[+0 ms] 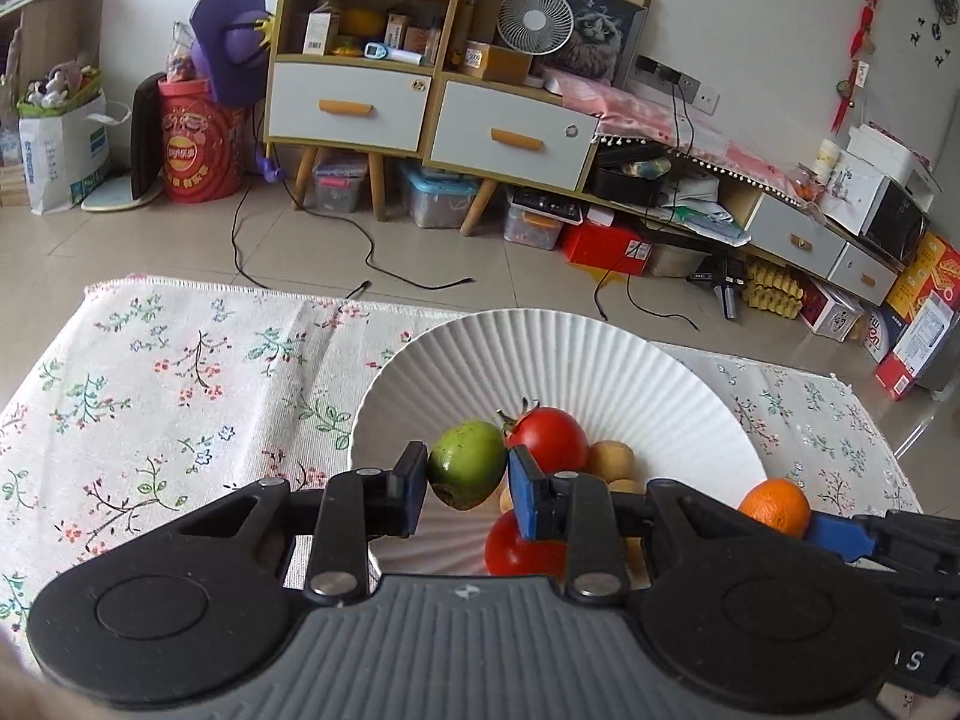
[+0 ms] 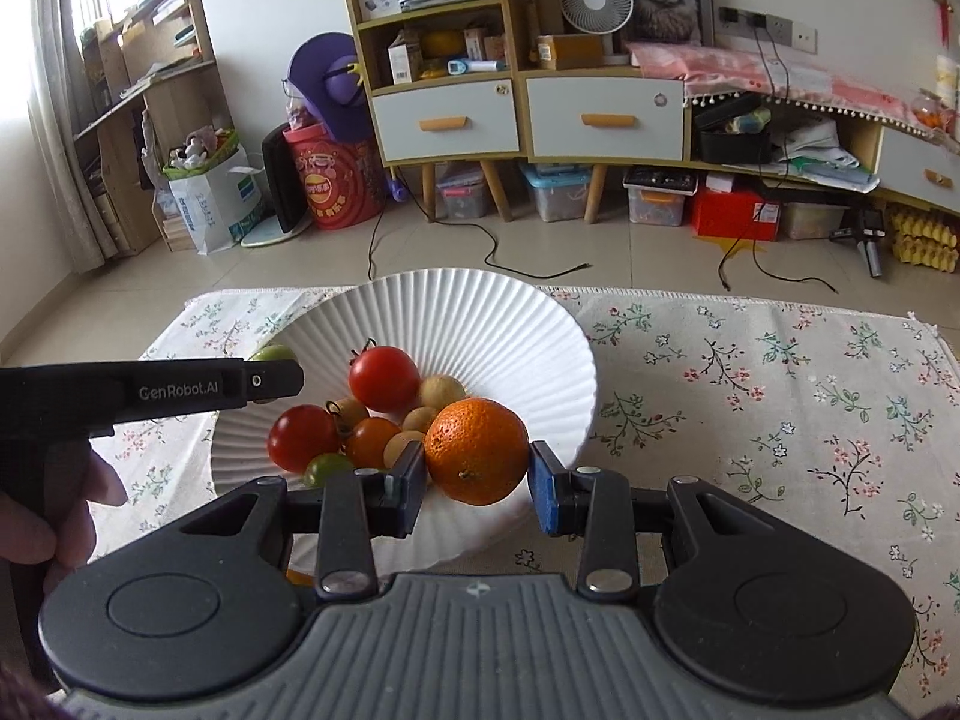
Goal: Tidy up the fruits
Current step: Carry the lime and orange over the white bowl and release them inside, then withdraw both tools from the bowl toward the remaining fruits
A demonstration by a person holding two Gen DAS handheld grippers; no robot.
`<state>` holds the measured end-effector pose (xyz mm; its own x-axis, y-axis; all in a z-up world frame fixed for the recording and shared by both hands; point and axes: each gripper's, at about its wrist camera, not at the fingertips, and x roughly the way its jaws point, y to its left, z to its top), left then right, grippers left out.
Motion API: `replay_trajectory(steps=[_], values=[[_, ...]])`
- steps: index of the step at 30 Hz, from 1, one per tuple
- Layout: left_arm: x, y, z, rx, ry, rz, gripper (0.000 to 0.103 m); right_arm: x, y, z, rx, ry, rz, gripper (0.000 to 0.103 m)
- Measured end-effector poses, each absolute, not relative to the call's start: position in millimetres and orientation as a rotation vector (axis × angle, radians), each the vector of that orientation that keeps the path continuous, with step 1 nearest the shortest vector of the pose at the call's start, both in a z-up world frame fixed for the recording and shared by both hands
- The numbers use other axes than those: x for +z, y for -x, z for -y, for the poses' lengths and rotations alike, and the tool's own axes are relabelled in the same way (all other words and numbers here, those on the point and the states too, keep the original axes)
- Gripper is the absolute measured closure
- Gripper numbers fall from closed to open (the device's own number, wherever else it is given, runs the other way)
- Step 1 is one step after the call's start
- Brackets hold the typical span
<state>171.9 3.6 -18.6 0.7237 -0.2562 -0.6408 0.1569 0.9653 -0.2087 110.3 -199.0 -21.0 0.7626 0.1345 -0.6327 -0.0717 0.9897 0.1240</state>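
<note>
Your left gripper (image 1: 467, 477) has its fingers clamped on a round green fruit (image 1: 468, 468); your right gripper (image 2: 475, 471) pinches a round orange mandarin (image 2: 477, 450), both above the white ribbed plate (image 2: 510, 324).

Ribbed matt white plate (image 2: 540, 360) on floral woven tablecloth (image 2: 750, 390).

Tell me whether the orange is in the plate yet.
Not yet: the right gripper holds the orange above the plate.
</note>
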Motion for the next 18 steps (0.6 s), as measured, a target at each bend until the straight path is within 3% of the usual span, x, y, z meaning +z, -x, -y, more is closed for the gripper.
replay_trajectory(steps=[18], values=[[-14.9, -174.3, -3.6, -0.236, 0.159, -0.735, 0.07, -17.1, -108.3, 200.2, 0.138, -0.096, -0.679, 0.064]])
